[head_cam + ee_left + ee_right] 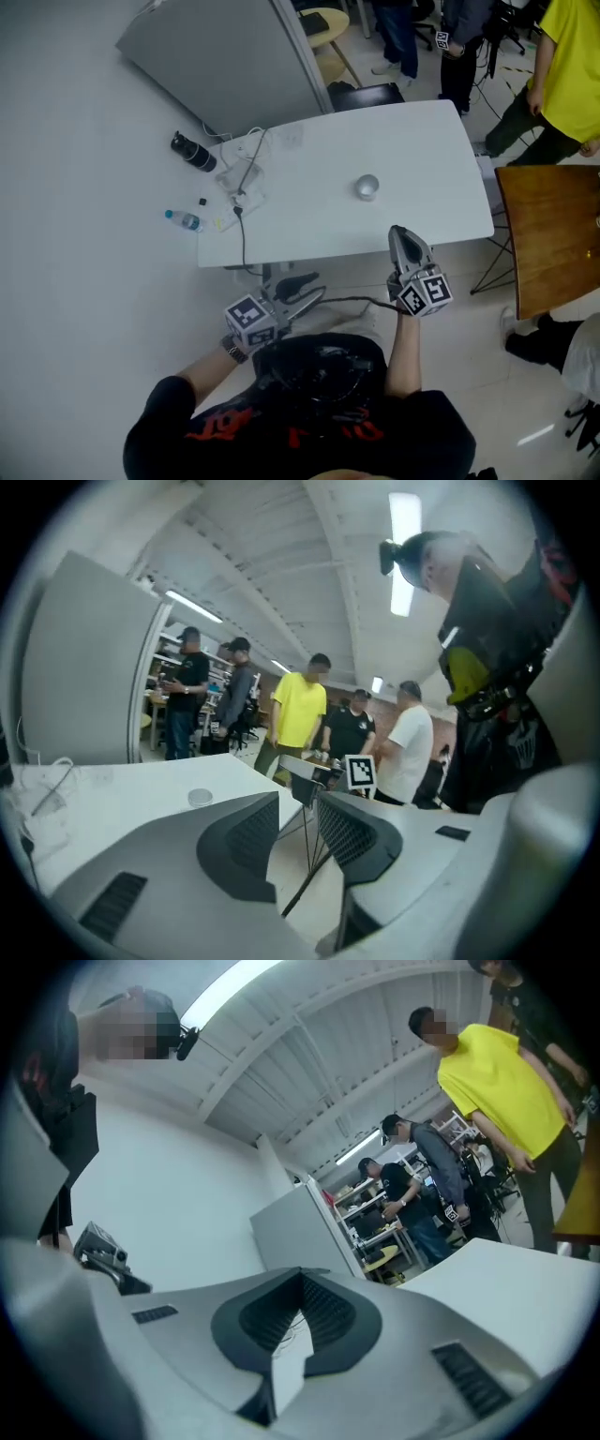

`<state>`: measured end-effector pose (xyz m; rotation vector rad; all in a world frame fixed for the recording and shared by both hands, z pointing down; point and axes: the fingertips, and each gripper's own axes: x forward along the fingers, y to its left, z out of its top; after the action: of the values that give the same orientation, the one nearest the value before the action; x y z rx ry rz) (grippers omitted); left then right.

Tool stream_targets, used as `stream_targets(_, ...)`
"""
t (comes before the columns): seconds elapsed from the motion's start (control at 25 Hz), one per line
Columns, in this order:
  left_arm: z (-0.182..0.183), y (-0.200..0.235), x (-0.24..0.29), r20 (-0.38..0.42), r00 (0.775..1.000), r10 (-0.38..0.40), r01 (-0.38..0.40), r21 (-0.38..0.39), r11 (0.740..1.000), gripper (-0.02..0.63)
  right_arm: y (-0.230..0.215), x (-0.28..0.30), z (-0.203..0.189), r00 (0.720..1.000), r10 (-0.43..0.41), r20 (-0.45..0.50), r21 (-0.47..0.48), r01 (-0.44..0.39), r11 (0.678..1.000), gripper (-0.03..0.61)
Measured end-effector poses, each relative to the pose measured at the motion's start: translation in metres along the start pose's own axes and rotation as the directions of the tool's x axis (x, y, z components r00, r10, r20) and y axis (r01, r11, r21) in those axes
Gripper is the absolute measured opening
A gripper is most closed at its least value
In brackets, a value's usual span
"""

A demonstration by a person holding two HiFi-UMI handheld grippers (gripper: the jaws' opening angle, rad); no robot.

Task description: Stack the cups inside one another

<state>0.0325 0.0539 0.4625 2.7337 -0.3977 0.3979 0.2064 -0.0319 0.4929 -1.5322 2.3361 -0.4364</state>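
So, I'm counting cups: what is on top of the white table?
One silvery cup stands on the white table, with a black cable and white cords at its left end. Whether cups are nested inside it cannot be seen.

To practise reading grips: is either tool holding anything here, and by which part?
Nothing is held: left tool open and empty, right tool shut on nothing; the cup sits free on the table.
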Motion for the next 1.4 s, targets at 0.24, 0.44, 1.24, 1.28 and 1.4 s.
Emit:
stream_targets(0.24, 0.008, 0.079, 0.026, 0.197, 0.945, 0.262, -0.247, -0.098, 0.964, 0.152, -0.032, 0.016, -0.009, 0.997, -0.033, -0.076, -0.038, 0.031, 0.999, 0.003)
stream_targets(0.44, 0.034, 0.142, 0.016, 0.268, 0.904, 0.333, -0.336, -0.034, 0.941, 0.152, -0.029, 0.069, -0.048, 0.959, -0.003, -0.284, -0.187, -0.053, 0.981, 0.005)
stream_targets(1.24, 0.027, 0.208, 0.040, 0.259, 0.830, 0.495, -0.467, -0.165, 0.869, 0.152, -0.126, 0.160, -0.211, 0.519, -0.320, -0.793, -0.558, -0.406, 0.724, 0.062)
stream_targets(1.28, 0.027, 0.208, 0.045, 0.255, 0.836, 0.486, -0.464, -0.145, 0.874, 0.152, -0.125, 0.160, -0.214, 0.523, -0.298, -0.799, -0.543, -0.412, 0.732, 0.037)
stream_targets(1.4, 0.024, 0.207, 0.056, 0.228, 0.861, 0.454, -0.449, -0.074, 0.890, 0.177, -0.104, 0.161, -0.211, 0.600, -0.081, -0.796, -0.374, -0.382, 0.845, 0.035)
